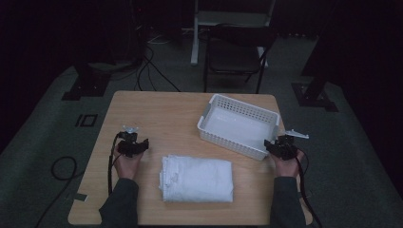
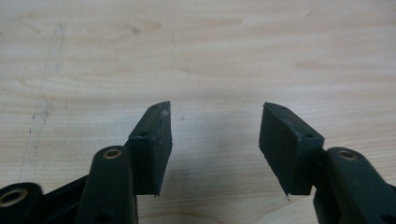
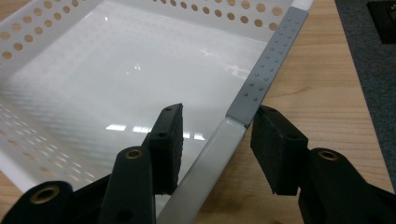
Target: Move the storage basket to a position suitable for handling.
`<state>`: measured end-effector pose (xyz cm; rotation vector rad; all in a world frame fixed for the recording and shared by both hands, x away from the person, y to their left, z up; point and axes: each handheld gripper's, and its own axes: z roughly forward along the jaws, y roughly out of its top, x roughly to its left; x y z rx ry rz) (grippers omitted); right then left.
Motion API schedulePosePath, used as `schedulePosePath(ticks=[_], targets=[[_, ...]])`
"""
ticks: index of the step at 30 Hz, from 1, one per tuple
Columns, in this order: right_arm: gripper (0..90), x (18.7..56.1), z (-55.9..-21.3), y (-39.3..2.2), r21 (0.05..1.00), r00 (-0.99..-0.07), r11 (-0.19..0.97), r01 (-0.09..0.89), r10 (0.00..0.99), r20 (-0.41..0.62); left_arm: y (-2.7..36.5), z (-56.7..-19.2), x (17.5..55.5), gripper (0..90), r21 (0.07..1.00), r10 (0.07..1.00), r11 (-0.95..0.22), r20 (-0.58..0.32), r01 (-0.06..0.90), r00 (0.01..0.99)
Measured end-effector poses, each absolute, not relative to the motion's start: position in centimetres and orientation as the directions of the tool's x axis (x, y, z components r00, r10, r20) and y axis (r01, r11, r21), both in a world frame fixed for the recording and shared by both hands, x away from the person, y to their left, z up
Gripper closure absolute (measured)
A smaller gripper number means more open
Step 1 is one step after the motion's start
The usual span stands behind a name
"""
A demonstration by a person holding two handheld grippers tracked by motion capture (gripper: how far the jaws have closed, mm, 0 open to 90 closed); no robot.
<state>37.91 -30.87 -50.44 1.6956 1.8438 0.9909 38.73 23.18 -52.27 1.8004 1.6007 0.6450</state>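
A white perforated basket (image 1: pixel 236 103) stands on the wooden table (image 1: pixel 161 114) at the back right, with nothing in it. In front of it lies a folded white cloth (image 1: pixel 197 178). My left gripper (image 1: pixel 135 144) hovers left of the cloth, over bare wood; its jaws stand apart with nothing between them (image 2: pixel 215 140). My right gripper (image 1: pixel 279 145) is at the basket's near right corner. Its jaws (image 3: pixel 217 144) straddle the basket's rim (image 3: pixel 271 60) with gaps on both sides, so the pads do not press on it.
A dark folding chair (image 1: pixel 235 52) stands beyond the table's far edge. Cables (image 1: pixel 152 66) trail over the grey floor at the back left. The right gripper is close to the table's right edge.
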Motion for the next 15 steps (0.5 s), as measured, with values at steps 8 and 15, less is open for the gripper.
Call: schedulePosePath(ticks=[8, 15], targets=[[53.6, 38.1, -50.5, -30.3, 0.751, -0.165, 0.002, 0.660, 0.976, 0.143, 23.0, -50.8, 37.8, 49.3, 0.792, 0.971, -0.027, -0.124, 0.609, 0.204], [53.4, 38.2, -50.5, -30.0, 0.754, -0.175, 0.009, 0.657, 0.975, 0.141, 22.9, -50.7, 37.8, 49.3, 0.788, 0.965, -0.023, -0.144, 0.615, 0.220]])
